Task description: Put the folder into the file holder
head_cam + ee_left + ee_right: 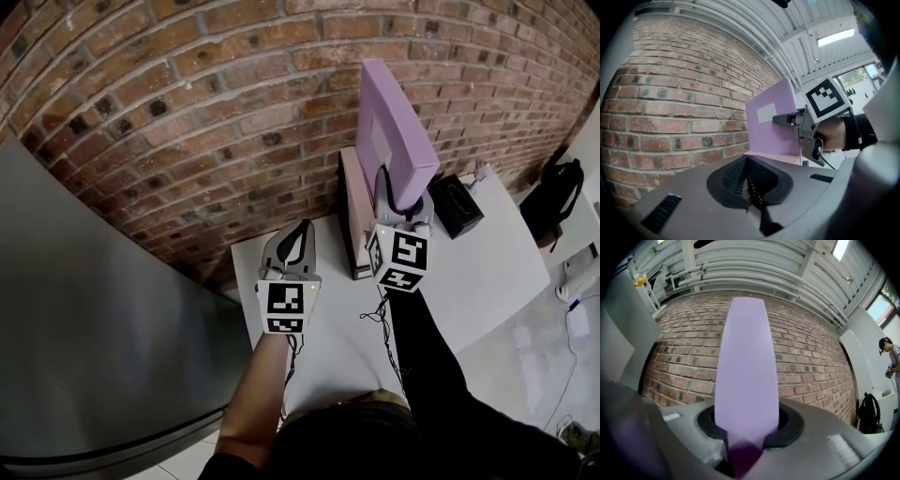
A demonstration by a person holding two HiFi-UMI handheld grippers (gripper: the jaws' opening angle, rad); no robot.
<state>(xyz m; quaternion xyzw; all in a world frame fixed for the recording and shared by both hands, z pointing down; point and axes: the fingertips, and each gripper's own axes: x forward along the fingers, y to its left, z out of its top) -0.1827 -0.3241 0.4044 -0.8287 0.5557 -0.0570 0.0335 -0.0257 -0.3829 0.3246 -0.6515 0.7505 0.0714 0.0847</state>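
No readable text, brand, number or sign in any view. White label [766,113] on the left face of the folder [771,133]: no print can be made out. Marker cubes [401,260]: black-and-white square code patterns only, no letters or digits

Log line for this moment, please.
right claw: shut on purple folder | folder: upright, near file holder | left claw: shut, empty

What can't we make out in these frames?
Inside of holder: head view, behind folder and right gripper.
Lower edge of folder: head view, behind right gripper.
Print on label, if any: left gripper view, too small.
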